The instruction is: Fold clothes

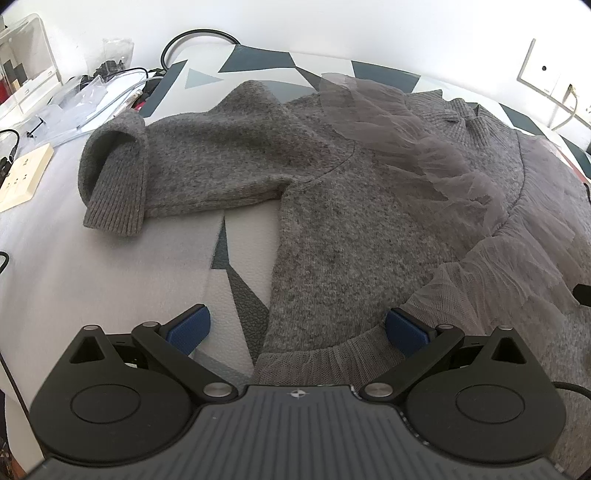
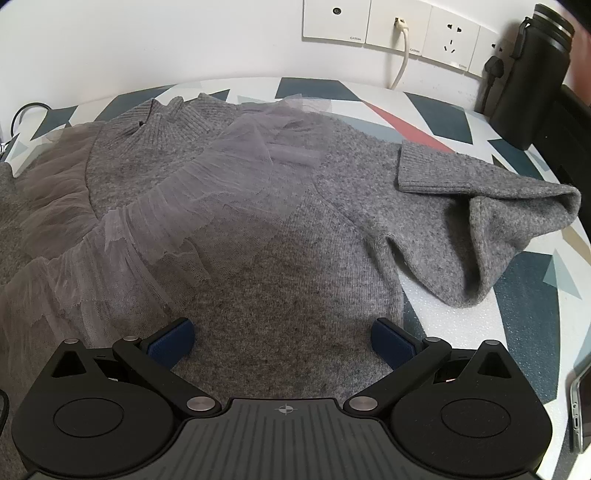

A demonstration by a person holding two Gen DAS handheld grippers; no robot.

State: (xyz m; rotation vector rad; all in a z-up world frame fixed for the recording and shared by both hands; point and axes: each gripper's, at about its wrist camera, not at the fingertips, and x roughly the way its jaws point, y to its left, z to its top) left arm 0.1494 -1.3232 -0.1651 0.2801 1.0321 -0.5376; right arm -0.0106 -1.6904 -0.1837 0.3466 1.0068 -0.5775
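Patterned in white, teal and red, the table cover (image 2: 436, 110) runs up to a white wall with sockets (image 2: 406, 26), and on it I see the grey sweater (image 1: 332, 229) spread front-up, hem towards me and collar (image 2: 166, 118) at the far side, so its long axis runs away from both cameras. Starting at the left, loose cables and plastic bags (image 1: 74, 92) sit near the left sleeve (image 1: 147, 170), which lies out sideways with its ribbed cuff gaping. My left gripper (image 1: 297, 328) is spread wide and holds nothing, straddling the left corner of the hem. Across the chest a sheer tulle ruffle (image 2: 177, 221) curves down from the collar. My right gripper (image 2: 282, 341) is equally wide and empty, low over the lower body of the knit. Further right, the right sleeve (image 2: 480, 221) is doubled back on itself. I judge the ruffle the main risk: a pad could snag or bunch it, spoiling the fold. The doubled sleeve could trap a lump, and a wide sweep might catch the phone (image 2: 581, 406) at the right edge.
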